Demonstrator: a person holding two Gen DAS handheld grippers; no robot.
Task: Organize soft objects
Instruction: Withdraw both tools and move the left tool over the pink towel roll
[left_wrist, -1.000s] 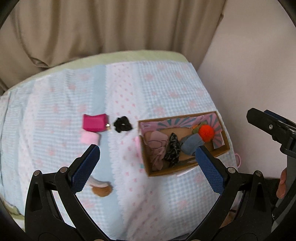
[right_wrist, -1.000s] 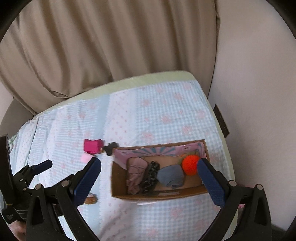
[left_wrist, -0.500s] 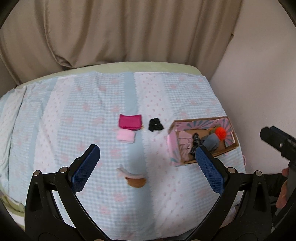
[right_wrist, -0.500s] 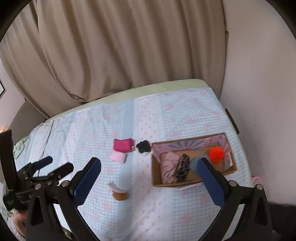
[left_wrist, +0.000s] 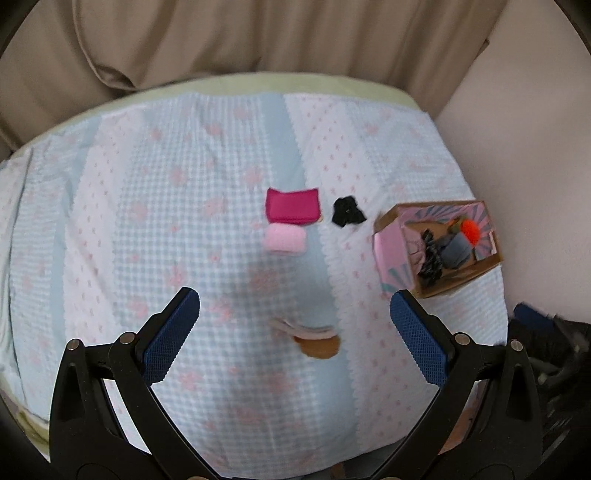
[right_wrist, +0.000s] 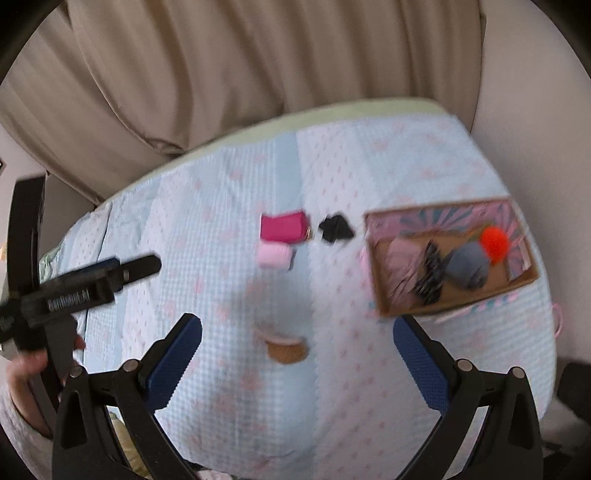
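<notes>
Both tools hang above the quilted bed cover (left_wrist: 184, 206) with jaws spread wide, nothing between them. The left gripper (left_wrist: 295, 325) has a tan and pink soft piece (left_wrist: 314, 338) just ahead of its fingertips. The right gripper (right_wrist: 297, 345) sees the same piece. Farther ahead lie a pale pink pad (left_wrist: 284, 239), a magenta pouch (left_wrist: 291, 211) and a black scrunchie (left_wrist: 347, 211). Ahead-right sits the cardboard box (right_wrist: 380, 291) holding an orange pompom (right_wrist: 495, 240).
</notes>
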